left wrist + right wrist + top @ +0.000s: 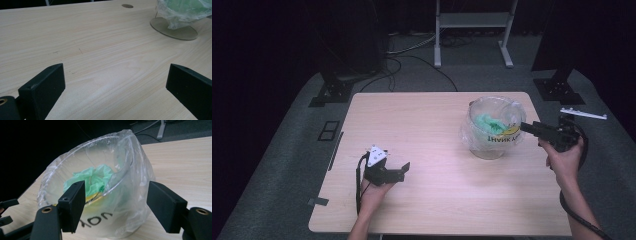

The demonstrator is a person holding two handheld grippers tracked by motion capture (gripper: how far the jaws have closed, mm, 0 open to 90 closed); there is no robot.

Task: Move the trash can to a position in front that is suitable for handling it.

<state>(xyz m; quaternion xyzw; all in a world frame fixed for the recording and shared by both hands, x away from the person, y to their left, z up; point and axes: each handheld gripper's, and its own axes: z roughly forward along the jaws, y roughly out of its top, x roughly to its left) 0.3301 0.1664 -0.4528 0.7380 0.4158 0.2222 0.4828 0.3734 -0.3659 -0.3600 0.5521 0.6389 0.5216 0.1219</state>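
Observation:
A clear round container [492,131] lined with a thin plastic bag stands on the right part of the wooden table [427,125]. Crumpled green material [488,122] lies inside it, with something yellow beside it. In the right gripper view the bag-lined container [130,180] and the green material [92,178] are close up. My right gripper [117,207] is open, its jaws either side of the container's near wall. From above, the right gripper [526,127] touches the container's right side. My left gripper [404,170] is open low over the table's front left, nothing between its jaws [116,75].
The container's base [175,28] and a round grommet hole [127,5] lie ahead of the left gripper. Beyond the table stand a metal frame [472,22] and two black stand bases [334,90] [559,87]. A white strip [584,114] lies on the floor at right.

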